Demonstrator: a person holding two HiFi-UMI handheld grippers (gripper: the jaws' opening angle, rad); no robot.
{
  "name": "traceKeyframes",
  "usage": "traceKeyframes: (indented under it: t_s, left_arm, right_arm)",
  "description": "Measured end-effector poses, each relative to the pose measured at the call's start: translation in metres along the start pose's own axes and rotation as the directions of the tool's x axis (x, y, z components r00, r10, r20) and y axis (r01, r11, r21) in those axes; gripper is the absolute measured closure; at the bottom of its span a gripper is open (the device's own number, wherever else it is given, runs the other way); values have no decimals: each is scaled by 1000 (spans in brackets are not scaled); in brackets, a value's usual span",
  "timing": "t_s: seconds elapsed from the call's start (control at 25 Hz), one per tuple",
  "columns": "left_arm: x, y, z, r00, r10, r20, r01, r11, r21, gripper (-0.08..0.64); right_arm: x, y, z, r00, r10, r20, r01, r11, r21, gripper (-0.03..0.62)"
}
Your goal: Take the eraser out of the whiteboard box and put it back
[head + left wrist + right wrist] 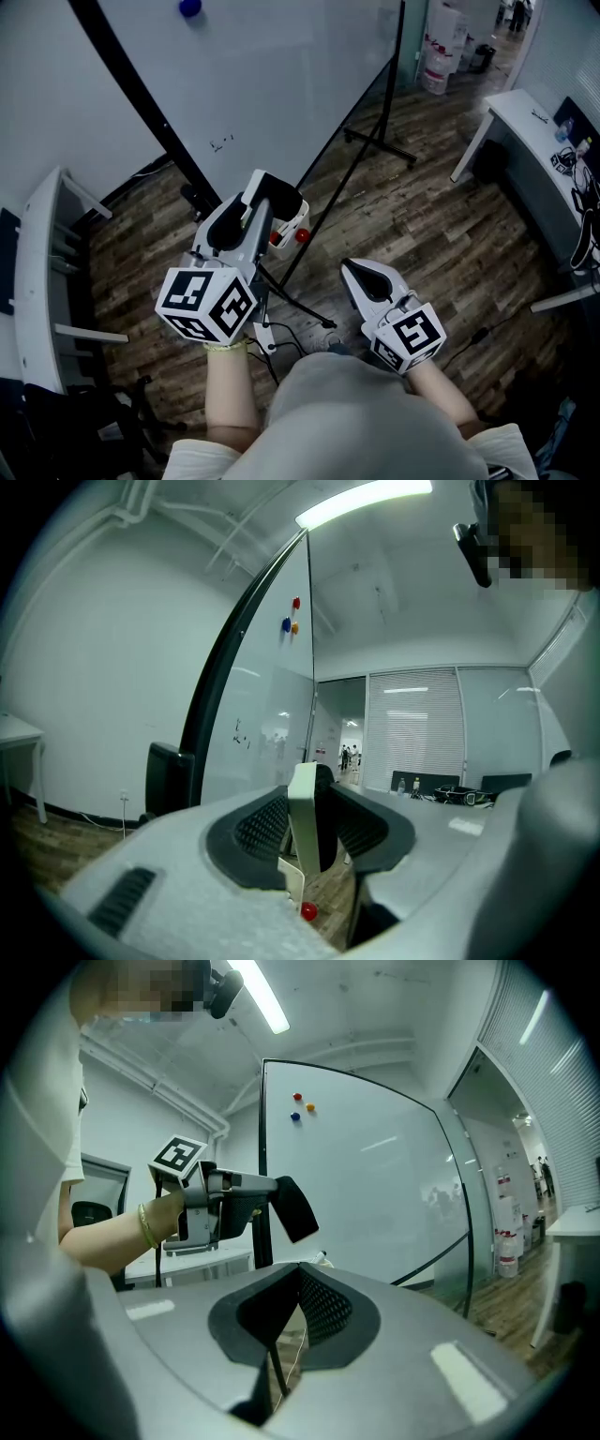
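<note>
The left gripper has its jaws clamped on the eraser, which is upright at frame centre just above the whiteboard box. If this is the return, lower it straight and keep it clear of the rim (small red balls lie inside) before loosening. The right gripper waits at lower right, jaws together on nothing. The left gripper hides most of the box's inside.

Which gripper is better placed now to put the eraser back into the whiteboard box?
Left: the left gripper holds the eraser by the box; the right gripper is empty, farther away.
</note>
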State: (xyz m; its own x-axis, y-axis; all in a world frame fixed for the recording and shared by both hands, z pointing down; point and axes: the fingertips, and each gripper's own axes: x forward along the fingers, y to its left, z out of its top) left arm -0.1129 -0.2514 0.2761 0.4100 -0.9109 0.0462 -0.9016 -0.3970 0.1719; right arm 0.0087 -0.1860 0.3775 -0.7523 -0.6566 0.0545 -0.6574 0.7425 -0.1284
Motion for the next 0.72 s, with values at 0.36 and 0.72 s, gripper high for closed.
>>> traceKeyframes:
  t_s: [0.36,0.72]
  left_arm:
    - [18,11,-26,997,11,-70,-10,1000,15,414]
    - [33,22,-48,991,28,-131,-24,999,30,414]
  right_arm:
    - [3,-7,-2,1000,-4,-8,4,1000,1,588]
    - [6,-17,-4,1000,-14,-21,15,1000,7,588]
